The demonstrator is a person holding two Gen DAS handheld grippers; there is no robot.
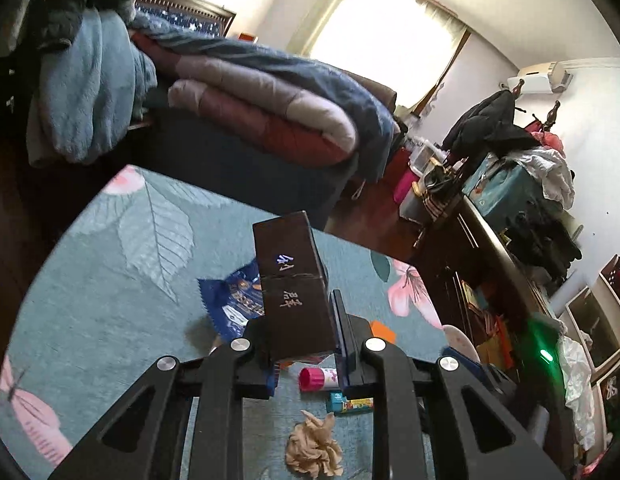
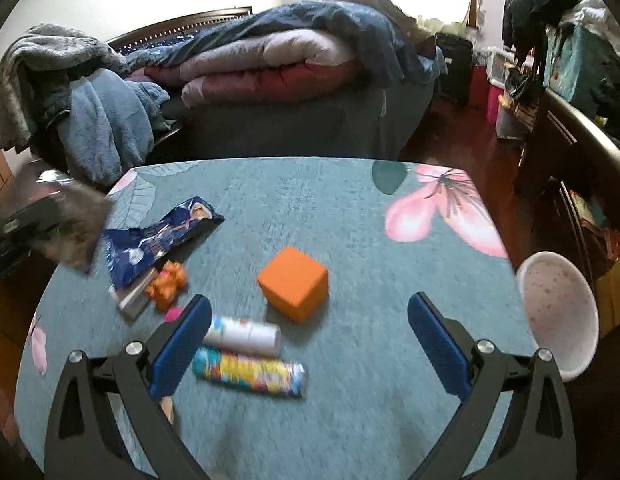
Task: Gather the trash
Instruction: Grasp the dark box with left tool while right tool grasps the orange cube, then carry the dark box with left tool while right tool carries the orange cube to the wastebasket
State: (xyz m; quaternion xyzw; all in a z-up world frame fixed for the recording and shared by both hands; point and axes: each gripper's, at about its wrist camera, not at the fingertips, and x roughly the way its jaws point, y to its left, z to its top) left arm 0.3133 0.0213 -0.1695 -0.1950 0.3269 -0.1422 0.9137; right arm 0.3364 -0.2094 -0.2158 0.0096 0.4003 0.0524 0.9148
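While the left gripper (image 1: 306,354) is lifted above the table, both cameras look across the same teal flowered tablecloth (image 2: 310,208).

Left gripper: its two blue-padded fingers are pressed against the sides of a dark brown box (image 1: 296,280), pinching it near its lower end. The box stands roughly upright between the fingers, leaning slightly to the left, with pale handwriting on the face toward the camera.

Below the left gripper: a glue stick with a pink cap (image 1: 316,378) lies on the cloth, a small colourful tube (image 1: 350,405) just nearer the camera, and a crumpled beige tissue (image 1: 314,446) nearest of all.

Beyond the left gripper: a blue snack wrapper (image 1: 234,298) lies partly hidden behind the held box.

Right gripper (image 2: 310,340): fingers spread wide apart, nothing between them, hovering over the table.

Just ahead of the right gripper: an orange cube (image 2: 293,283) sits between the lines of the two fingers, apart from both.

By its left finger: a white tube (image 2: 246,334) and a colourful tube (image 2: 250,372) lie side by side; the finger overlaps their ends in view.

Further ahead to the left: a small orange toy (image 2: 168,282) beside the blue wrapper.

To its right: a pale speckled bowl (image 2: 558,312) at the table edge.

Far ahead: a bed (image 2: 270,60) piled with folded quilts.
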